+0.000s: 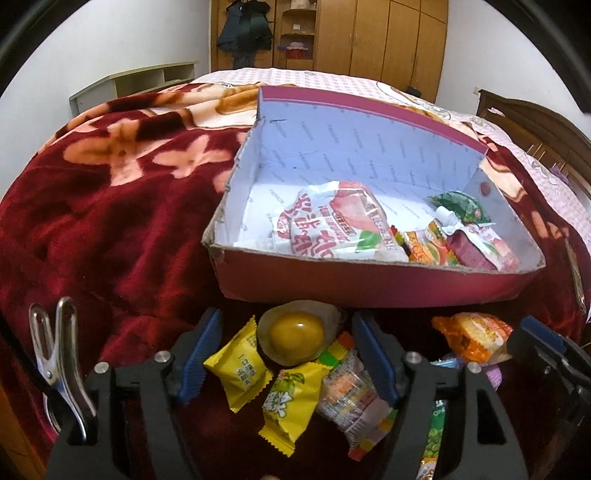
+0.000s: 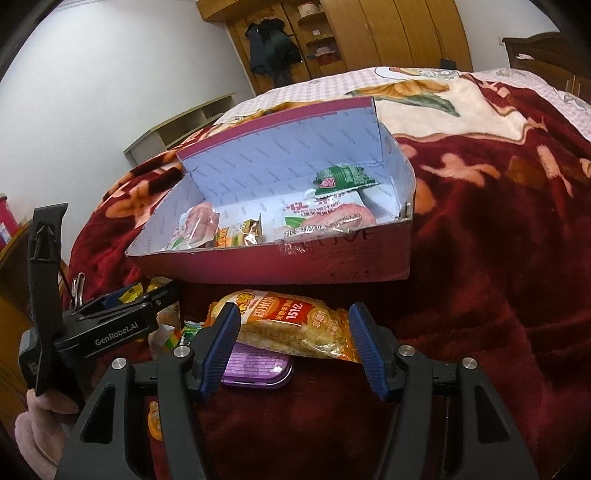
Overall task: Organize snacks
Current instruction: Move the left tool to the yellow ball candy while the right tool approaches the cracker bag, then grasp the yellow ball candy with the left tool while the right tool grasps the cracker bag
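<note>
Surface: we work on a bed under a plush dark-red blanket (image 1: 110, 206) patterned with pale pink flowers; farther back we see a pink checked bedsheet (image 1: 295, 75).
Box: a red cardboard box (image 1: 369, 286) with a pale inside sits on the blanket just beyond the loose snacks, its far flap standing upright.
In the box: we see a large white-and-red packet (image 1: 325, 225), an orange packet (image 1: 421, 245), a dark red pouch (image 1: 476, 249) and a green packet (image 1: 461, 206) toward the right end.
Loose snacks: in front of the box lie a clear pack with a yellow egg-like centre (image 1: 297, 334), two yellow packets (image 1: 238, 369) and (image 1: 291, 398), a multicoloured candy pack (image 1: 351, 391), and a green peas pack (image 1: 436, 435).
Left gripper (image 1: 288, 354): our jaws stand open above the yellow packets and the egg pack, the pads pressing on nothing.
Right gripper (image 2: 293, 347): our jaws stand moderately apart around an orange rice-snack bag (image 2: 295, 325); we cannot tell whether the pads touch it. A purple tray (image 2: 258, 369) lies under the bag.
Room: white walls, a wooden wardrobe (image 1: 384, 33) at the back, dark coats (image 1: 245, 29) hanging beside open shelves, a low pale shelf unit (image 1: 140, 83) at the left, and a dark wooden headboard (image 1: 532, 129) at the right.
Person: a pink fuzzy sleeve (image 2: 33, 435) shows at the lower left of the right wrist view.
</note>
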Motion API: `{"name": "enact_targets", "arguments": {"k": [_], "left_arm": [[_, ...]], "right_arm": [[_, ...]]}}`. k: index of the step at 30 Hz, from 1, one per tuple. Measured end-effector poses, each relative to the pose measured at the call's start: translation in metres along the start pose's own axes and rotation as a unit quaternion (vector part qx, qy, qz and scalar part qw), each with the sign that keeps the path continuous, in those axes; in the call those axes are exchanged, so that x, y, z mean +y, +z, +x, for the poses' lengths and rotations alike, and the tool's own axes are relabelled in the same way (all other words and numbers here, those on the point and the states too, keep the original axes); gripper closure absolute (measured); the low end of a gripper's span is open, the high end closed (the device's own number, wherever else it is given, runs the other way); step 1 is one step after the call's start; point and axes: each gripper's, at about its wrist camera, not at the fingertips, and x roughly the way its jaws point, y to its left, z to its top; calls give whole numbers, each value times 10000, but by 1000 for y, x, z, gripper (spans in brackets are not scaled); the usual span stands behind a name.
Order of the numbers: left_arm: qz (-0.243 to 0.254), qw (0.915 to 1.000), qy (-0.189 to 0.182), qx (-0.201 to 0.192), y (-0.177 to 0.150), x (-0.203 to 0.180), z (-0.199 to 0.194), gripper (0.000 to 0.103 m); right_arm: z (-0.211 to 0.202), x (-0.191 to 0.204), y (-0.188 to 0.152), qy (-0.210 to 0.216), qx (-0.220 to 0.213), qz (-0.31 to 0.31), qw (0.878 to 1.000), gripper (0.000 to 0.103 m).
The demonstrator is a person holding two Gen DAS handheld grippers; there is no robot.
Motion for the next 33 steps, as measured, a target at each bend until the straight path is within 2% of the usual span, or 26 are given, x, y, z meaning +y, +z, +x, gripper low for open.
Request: {"name": "enact_targets", "arguments": {"k": [6,8,12,18,20,23,26,30,33], "left_arm": [[95,9999,70,12,-3,-2,2,47],[147,9998,87,-42,-4,-4,-1,58],[60,9999,-9,-131,-5,1,-5,66],[84,9998,-128,-112,-5,2,-6,64],[172,9998,-131,-25,-5,-1,-2,47],[315,9994,-81,91,-4,-8,4,38],[353,9993,-5,155,-4,-12,11,37],[67,9995,-114,282,-2,-4,18,37],[71,9997,-31,221,-3,-3,16,48]], "right_arm": [[3,0,-3,30,52,7,10000,40],[3,0,-3,29,57,-5,10000,40],[3,1,-4,13,64,-20,10000,40],[4,2,-4,-54,69,-50,9999,40],[5,3,-4,-61,81,-54,9999,40],[6,5,-5,-84,96,-81,9999,40],[7,7,-6,-92,117,-105,9998,40],[7,7,-6,-86,115,-96,9999,40],[7,6,-6,-63,109,-62,9999,40]]}}
